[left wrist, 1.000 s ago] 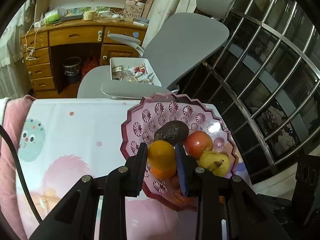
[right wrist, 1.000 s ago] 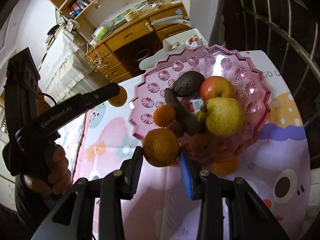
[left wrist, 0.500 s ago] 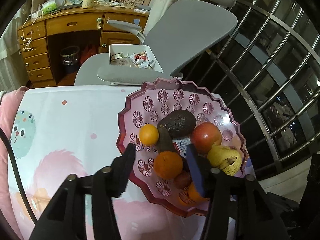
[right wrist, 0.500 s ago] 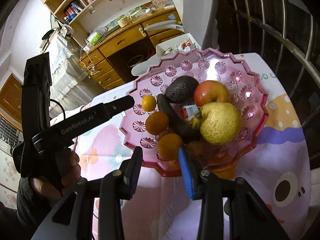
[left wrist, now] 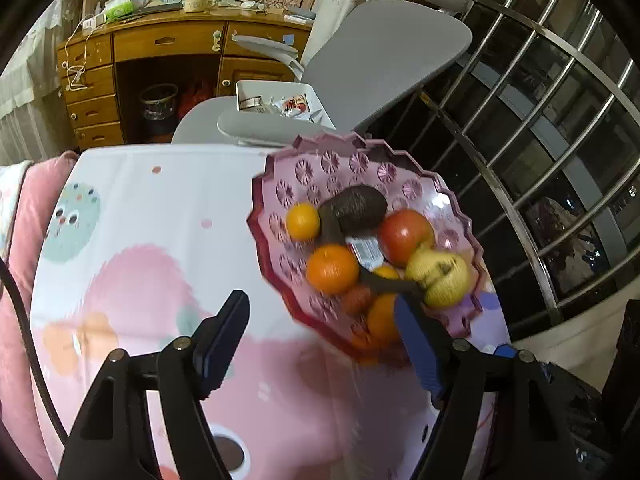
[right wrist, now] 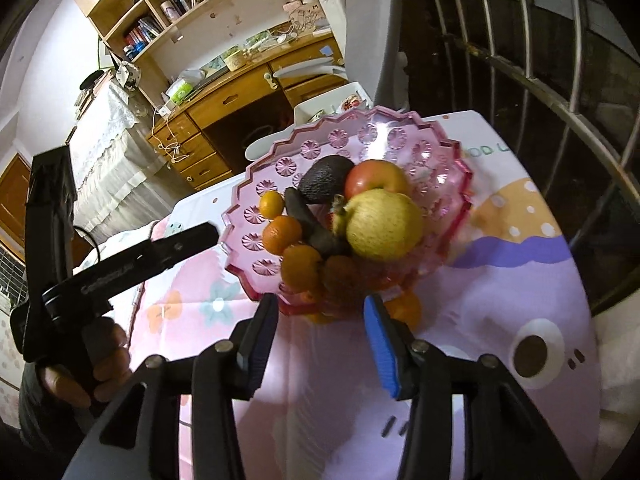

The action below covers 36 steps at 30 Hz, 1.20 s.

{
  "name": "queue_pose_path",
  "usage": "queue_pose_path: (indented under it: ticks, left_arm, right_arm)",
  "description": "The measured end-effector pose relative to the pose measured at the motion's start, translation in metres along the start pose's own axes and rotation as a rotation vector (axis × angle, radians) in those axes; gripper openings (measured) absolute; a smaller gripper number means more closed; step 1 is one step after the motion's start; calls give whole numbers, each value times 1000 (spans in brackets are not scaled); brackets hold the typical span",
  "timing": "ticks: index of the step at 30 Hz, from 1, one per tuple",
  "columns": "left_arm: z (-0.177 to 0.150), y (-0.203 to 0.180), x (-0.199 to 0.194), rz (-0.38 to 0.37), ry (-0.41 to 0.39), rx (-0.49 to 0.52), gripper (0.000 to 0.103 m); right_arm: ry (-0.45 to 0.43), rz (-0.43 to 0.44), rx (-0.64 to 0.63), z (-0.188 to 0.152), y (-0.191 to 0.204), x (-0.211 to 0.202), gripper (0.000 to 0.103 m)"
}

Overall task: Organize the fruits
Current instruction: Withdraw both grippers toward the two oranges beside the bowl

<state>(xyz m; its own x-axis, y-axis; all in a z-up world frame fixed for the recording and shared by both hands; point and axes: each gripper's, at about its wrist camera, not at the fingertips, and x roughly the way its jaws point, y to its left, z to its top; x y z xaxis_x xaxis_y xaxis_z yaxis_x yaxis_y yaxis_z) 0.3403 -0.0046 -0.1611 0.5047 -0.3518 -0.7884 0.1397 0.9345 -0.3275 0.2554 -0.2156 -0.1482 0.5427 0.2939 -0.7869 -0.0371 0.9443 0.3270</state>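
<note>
**Both grippers empty, fruit piled in the pink bowl**

I am holding the left gripper (left wrist: 320, 334) spread wide over the printed tablecloth (left wrist: 160, 240), with nothing between its fingers, and the right gripper (right wrist: 320, 328) is likewise splayed apart and empty, hanging just short of the near rim of the pink bowl (right wrist: 452, 184). The step in hand, as I am judging it, is clearing away from the bowl or lining up for another fruit; from these views I cannot tell which.

To do it well, I am thinking the jaws should be kept wide and lifted clear of the scalloped rim, since the pile is heaped high and a nudge could roll the top pieces off. One orange shape (right wrist: 406, 308) is showing low at the bowl's near edge in the right wrist view; I cannot tell whether it is lying on the cloth or seen through the plastic, so I am treating it as a possible stray to check.

The fruit is sitting together in the bowl at the table's far right side: a dark avocado (left wrist: 360, 208) at the back, a red apple (left wrist: 404, 234) beside it, a blemished yellow pear (left wrist: 438, 278) toward the front, a small kumquat-like orange (left wrist: 303, 221) on the left, a larger mandarin (left wrist: 332, 268) in front of it, and a blackened banana (right wrist: 310, 220) running through the middle.
</note>
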Motion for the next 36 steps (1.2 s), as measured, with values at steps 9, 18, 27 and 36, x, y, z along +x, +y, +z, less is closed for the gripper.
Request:
queue_pose_path:
  ticks: [9, 18, 27, 36]
  left_arm:
    - [-44, -10, -4, 12, 69, -13, 76]
    - [-68, -27, 7, 16, 68, -16, 77]
    - [-73, -37, 32, 42, 54, 9, 77]
    - [-79, -46, 66, 57, 52, 53, 77]
  right_arm:
    - [-40, -68, -72, -21, -19, -18, 63]
    - [-65, -120, -265, -35, -20, -16, 72]
    - [-57, -165, -498, -45, -17, 5, 73]
    - [-39, -140, -611, -48, -29, 38, 73]
